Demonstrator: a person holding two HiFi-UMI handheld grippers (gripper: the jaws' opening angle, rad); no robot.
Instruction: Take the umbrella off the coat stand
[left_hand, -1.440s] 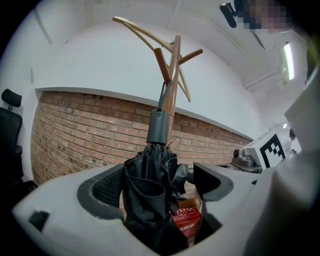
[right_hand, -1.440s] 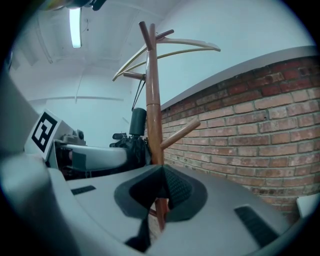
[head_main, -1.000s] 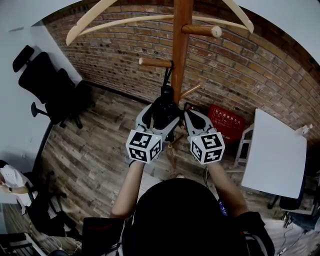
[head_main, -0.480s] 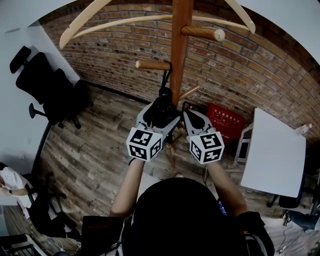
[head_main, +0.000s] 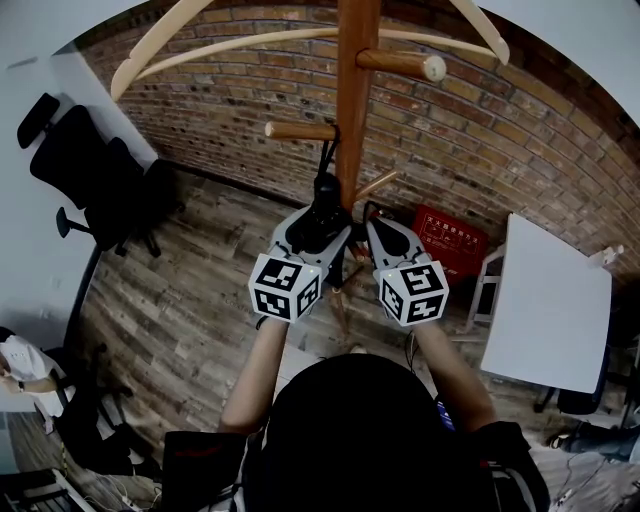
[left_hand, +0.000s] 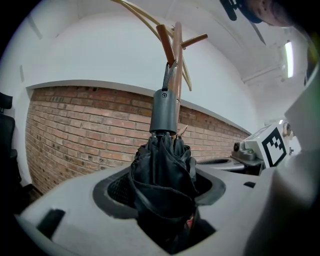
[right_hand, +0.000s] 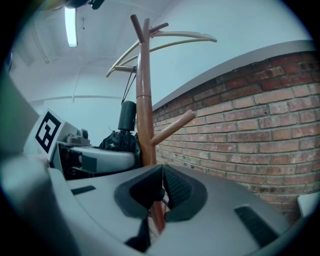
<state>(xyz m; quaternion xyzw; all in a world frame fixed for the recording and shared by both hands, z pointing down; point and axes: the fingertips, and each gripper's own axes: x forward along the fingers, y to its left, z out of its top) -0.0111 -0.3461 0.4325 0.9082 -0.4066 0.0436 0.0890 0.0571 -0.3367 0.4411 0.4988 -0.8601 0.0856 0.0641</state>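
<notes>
1. Umbrella (left_hand: 165, 160): black and folded, hanging upright between the jaws of the left claw (left_hand: 161, 192); its bunched canopy fills the gap and touches both pads
2. Left claw: the jaws have just been closing and are clamped on the canopy, below the handle
3. Handle (left_hand: 164, 112): a grey cylinder directly above the left claw; a dark strap (left_hand: 167, 75) runs up from it to a wooden peg (left_hand: 165, 45)
4. Coat stand (right_hand: 144, 100): its wooden pole stands just beyond the tips of both claws, right behind the umbrella
5. Right claw (right_hand: 161, 187): jaws together with nothing between them; the pole rises just ahead of it, the umbrella and left claw are to its left, and a slanted peg (right_hand: 172, 127) juts out above it to the right
6. Brick wall (left_hand: 80, 130): well beyond both claws
</notes>
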